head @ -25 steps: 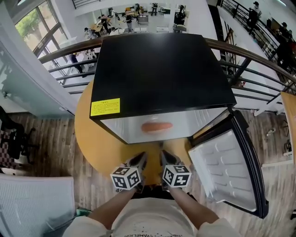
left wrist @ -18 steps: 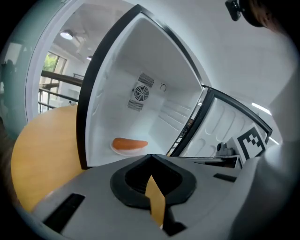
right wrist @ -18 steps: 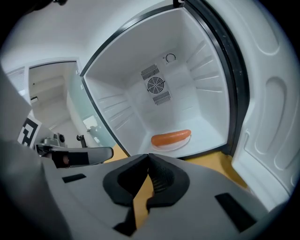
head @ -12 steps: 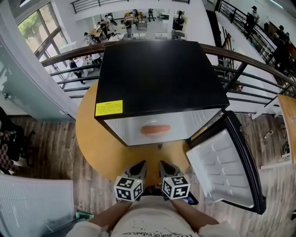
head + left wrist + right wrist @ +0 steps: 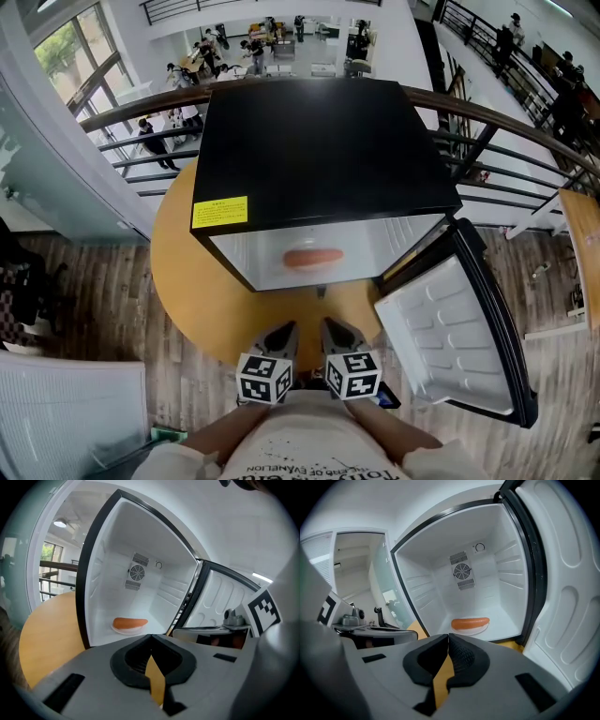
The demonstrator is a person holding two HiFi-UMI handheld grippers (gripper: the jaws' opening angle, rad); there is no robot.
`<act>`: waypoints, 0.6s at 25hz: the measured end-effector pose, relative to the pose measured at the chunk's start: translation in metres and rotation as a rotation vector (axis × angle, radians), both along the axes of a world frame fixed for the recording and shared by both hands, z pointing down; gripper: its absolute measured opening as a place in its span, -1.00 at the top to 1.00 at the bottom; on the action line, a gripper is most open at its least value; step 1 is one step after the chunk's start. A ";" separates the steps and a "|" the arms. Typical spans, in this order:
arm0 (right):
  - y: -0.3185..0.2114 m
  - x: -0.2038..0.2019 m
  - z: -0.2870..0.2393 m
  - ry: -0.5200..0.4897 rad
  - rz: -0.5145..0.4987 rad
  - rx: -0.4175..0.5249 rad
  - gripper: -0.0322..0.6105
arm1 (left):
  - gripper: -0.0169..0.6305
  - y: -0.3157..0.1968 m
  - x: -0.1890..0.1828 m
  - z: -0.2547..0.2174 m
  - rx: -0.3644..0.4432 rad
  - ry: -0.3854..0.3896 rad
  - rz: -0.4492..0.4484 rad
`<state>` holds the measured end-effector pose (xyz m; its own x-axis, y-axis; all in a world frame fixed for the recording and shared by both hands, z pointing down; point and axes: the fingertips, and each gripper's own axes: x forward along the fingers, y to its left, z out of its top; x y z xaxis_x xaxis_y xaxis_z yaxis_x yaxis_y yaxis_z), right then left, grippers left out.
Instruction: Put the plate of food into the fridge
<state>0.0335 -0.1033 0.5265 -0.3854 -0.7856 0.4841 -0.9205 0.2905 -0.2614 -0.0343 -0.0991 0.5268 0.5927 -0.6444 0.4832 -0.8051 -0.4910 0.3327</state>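
A white plate with an orange sausage point(image 5: 313, 258) point(image 5: 130, 624) point(image 5: 470, 623) rests on the floor of the small black fridge point(image 5: 319, 159), whose door point(image 5: 457, 342) stands open to the right. Both grippers hang side by side near the person's body, well short of the fridge mouth. My left gripper point(image 5: 282, 336) point(image 5: 150, 638) is shut with nothing between its jaws. Just to its right, my right gripper point(image 5: 334, 331) point(image 5: 447, 638) is shut and empty too.
The fridge stands on a round yellow table point(image 5: 187, 281) beside a railing point(image 5: 497, 122). Its white inside point(image 5: 140, 588) holds only the plate. A wooden floor point(image 5: 84, 300) surrounds the table.
Both grippers have drawn back toward the person, away from the fridge. The plate stays inside the fridge and the door remains open.
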 end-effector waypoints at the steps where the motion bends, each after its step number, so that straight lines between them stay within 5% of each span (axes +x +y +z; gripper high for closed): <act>1: 0.000 0.001 0.000 0.001 0.002 -0.001 0.81 | 0.87 0.000 0.000 -0.001 0.001 0.000 -0.001; 15: 0.004 -0.004 0.008 0.020 -0.007 -0.024 0.82 | 0.88 0.001 -0.008 0.003 -0.011 -0.009 -0.015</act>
<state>0.0291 -0.0992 0.5345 -0.3813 -0.7705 0.5107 -0.9234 0.2911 -0.2503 -0.0423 -0.0983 0.5295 0.5782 -0.6479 0.4959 -0.8156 -0.4749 0.3305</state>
